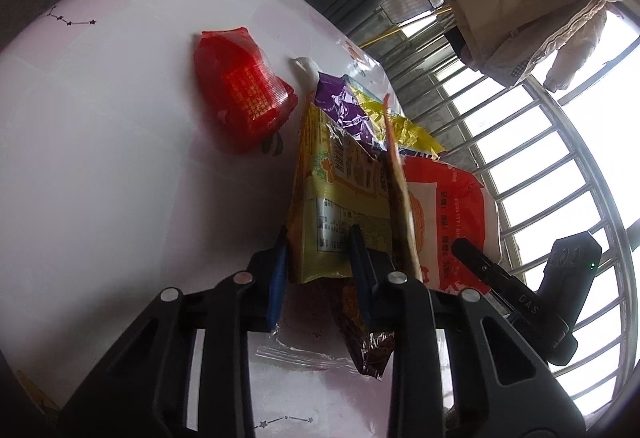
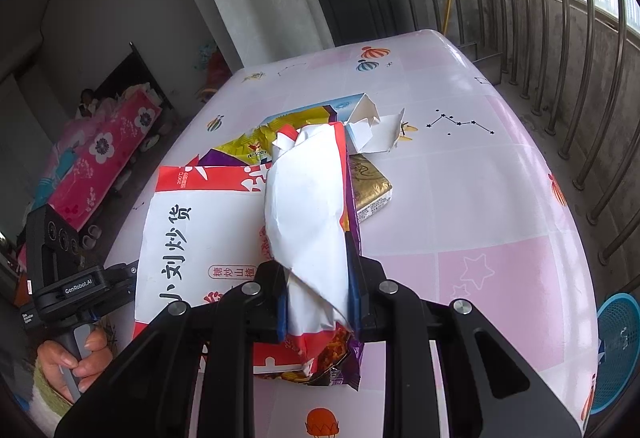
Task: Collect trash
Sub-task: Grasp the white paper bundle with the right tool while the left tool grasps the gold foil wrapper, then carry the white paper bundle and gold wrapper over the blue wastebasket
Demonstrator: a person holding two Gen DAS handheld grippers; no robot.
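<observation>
The left tongs (image 1: 318, 250) pinch the lower end of a yellow snack bag (image 1: 340, 197), which stands on edge between the 2 fingers. The right tongs (image 2: 318, 278) are clamped on a crumpled white wrapper (image 2: 308, 205) with red and purple edges, held upright over the pile.

The landmark is the large red-and-white bag (image 2: 192, 230) printed with big black characters, lying flat on the pink-and-white tabletop (image 2: 480, 197). Both held pieces hang just above it, the white wrapper over its right part. Behind it lie a purple foil bag (image 1: 340, 101) and a yellow foil wrapper (image 2: 256, 147), overlapping each other. Just beyond the bag's far right corner sits a torn blue-and-white carton (image 2: 368, 125), and a gold packet (image 2: 370, 183) peeks out beside that corner, partly under the white wrapper. Well to the left of the bag, apart from the pile, a red pouch (image 1: 244, 93) lies alone on the tabletop, with a small white scrap (image 1: 306, 67) near its far corner. A brown crinkled wrapper (image 1: 364, 330) and clear film (image 1: 296, 354) lie below the left tongs; whether they touch the yellow bag is hard to judge, as the fingers cover the join.

A blue basket (image 2: 616, 354) stands off the tabletop's right edge.
</observation>
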